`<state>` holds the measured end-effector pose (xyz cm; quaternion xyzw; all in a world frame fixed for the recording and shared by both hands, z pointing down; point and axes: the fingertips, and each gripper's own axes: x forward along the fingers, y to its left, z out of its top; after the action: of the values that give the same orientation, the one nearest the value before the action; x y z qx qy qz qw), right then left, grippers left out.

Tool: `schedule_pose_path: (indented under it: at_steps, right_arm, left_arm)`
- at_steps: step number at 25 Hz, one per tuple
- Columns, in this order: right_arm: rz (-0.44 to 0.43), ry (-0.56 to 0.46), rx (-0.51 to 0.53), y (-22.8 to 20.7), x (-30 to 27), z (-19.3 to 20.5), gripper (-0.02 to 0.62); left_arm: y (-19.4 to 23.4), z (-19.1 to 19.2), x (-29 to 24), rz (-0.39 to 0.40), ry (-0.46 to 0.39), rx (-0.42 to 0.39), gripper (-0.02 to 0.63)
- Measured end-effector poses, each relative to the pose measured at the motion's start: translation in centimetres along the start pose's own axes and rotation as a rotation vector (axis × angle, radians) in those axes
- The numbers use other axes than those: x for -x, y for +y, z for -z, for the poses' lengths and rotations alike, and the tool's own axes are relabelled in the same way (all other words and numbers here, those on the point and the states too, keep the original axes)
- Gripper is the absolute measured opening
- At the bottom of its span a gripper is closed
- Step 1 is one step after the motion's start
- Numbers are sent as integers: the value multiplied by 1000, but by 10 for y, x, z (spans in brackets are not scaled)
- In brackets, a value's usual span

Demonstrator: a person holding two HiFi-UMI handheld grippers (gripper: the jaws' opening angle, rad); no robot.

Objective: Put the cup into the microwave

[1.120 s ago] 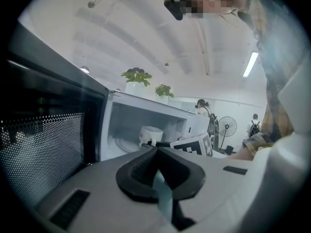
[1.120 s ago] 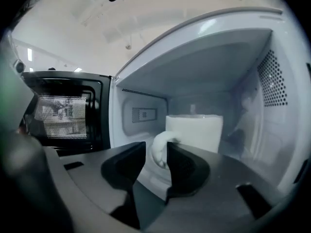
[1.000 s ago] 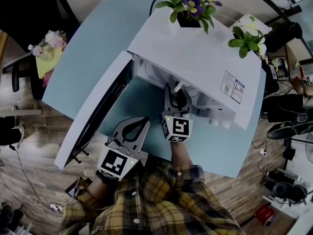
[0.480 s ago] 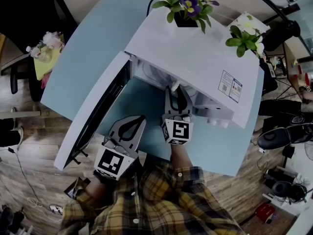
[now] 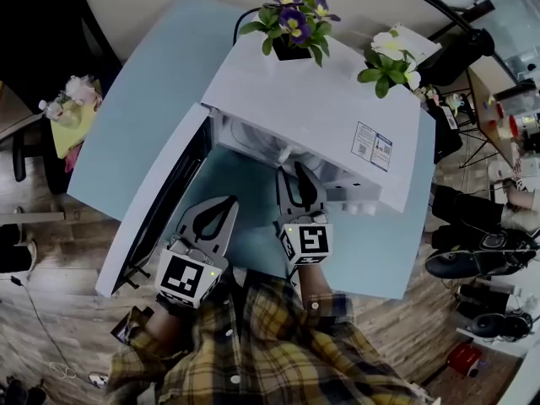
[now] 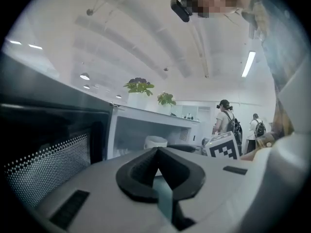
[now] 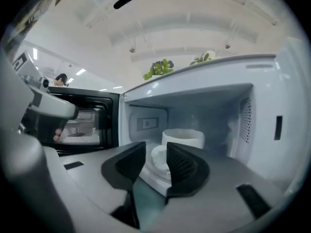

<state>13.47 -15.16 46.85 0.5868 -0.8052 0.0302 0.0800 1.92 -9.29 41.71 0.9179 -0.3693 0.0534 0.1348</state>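
A white cup (image 7: 182,138) stands inside the open white microwave (image 5: 321,116), on its floor toward the back; it also shows in the left gripper view as the cup (image 6: 155,141). My right gripper (image 7: 155,147) is just outside the cavity's mouth, pointing at the cup. Its jaws stand a little apart with nothing between them. In the head view the right gripper (image 5: 297,174) sits at the opening's front edge. My left gripper (image 5: 226,204) hovers over the table left of it, shut and empty, its tips (image 6: 156,152) meeting.
The microwave door (image 5: 156,205) swings wide to the left, beside the left gripper. Two flower pots (image 5: 291,32) (image 5: 388,62) stand on the microwave's top. The light blue table (image 5: 143,116) ends close to my body. Two people (image 6: 226,123) stand far off.
My right gripper has drawn back from the cup and out of the microwave's mouth; the cup stays inside. The left gripper has barely moved. The head view has shifted slightly.
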Motion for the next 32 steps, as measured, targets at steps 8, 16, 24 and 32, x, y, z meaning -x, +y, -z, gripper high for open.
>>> schedule_pose_path:
  at_steps: [8, 16, 24, 32]
  right_arm:
    - [-59, -8, -24, 9, 36, -33, 117]
    - [-100, -28, -3, 15, 72, -70, 115]
    - [-107, -80, -4, 10, 99, -100, 61]
    - [-139, -69, 1, 6, 115, -111, 18]
  left_arm:
    - [-5, -27, 4, 17, -80, -49, -8]
    - [-13, -50, 12, 37, -129, -75, -8]
    - [-25, -58, 14, 63, -137, -89, -8]
    - [-32, -60, 8, 77, -128, -99, -8]
